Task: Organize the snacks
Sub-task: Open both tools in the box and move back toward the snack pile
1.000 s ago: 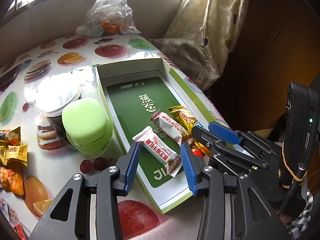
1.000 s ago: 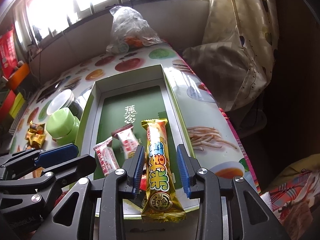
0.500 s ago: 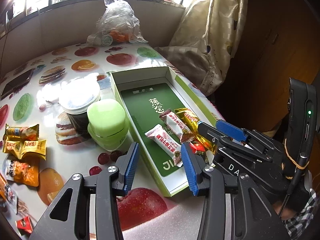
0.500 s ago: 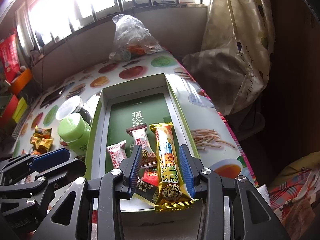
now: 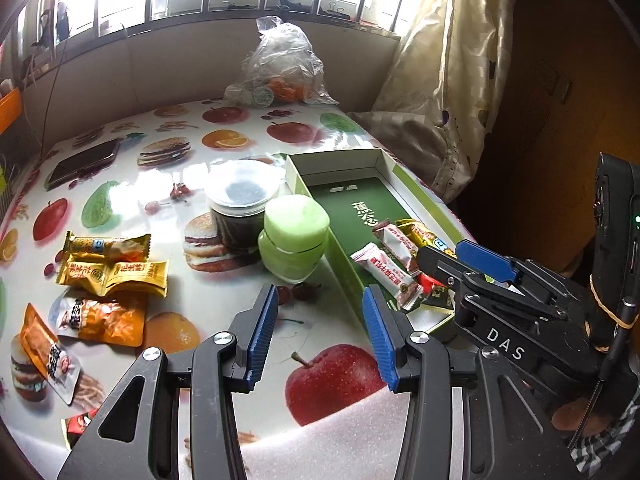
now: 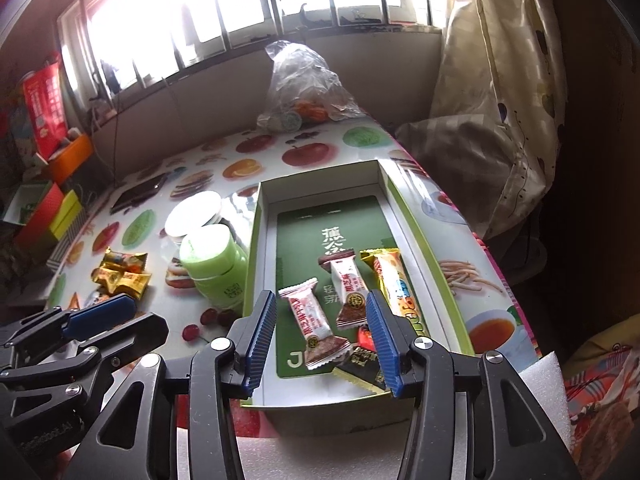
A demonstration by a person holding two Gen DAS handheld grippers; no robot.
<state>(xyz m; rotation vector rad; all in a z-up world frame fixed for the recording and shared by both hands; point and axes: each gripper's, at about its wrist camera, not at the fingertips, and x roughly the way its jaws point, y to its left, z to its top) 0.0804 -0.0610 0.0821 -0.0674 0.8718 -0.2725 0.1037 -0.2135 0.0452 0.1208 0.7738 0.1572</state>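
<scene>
Both hand-held grippers have pulled back from the box since a second ago — the yellow bar that sat between the right one's fingers now lies inside the box, released.

Left wrist view: left hand-held gripper (image 5: pixel 320 326) hangs over the fruit-print desk (image 5: pixel 168 168), jaws wide apart, nothing in them. Green box (image 5: pixel 386 184) sits to its right, holding two white-and-red candy bars (image 5: pixel 384 270), the yellow bar (image 5: pixel 420 234) and small dark packets at the near end, partly hidden by the right hand-held gripper (image 5: pixel 476 264). Green jar (image 5: pixel 294 240) stands just beside the box's left wall, a clear-lidded tub (image 5: pixel 242 200) touching behind it. Loose snacks still out on the desk at left: yellow packs (image 5: pixel 112 276), orange packs (image 5: pixel 100 316). Phone (image 5: pixel 84 162) far left, plastic bag (image 5: pixel 280 68) by the wall.

Right wrist view: right hand-held gripper (image 6: pixel 322 340) is spread open and empty above the box's (image 6: pixel 428 240) near end. Between the jaws in the frame lie one white-and-red bar (image 6: pixel 310 322) and a second (image 6: pixel 350 290); the yellow bar (image 6: pixel 394 280) lies along the right wall, its near end hidden behind the right finger. Dark packet (image 6: pixel 362 360) at the front edge. Left hand-held gripper (image 6: pixel 96 322) at lower left — open.
</scene>
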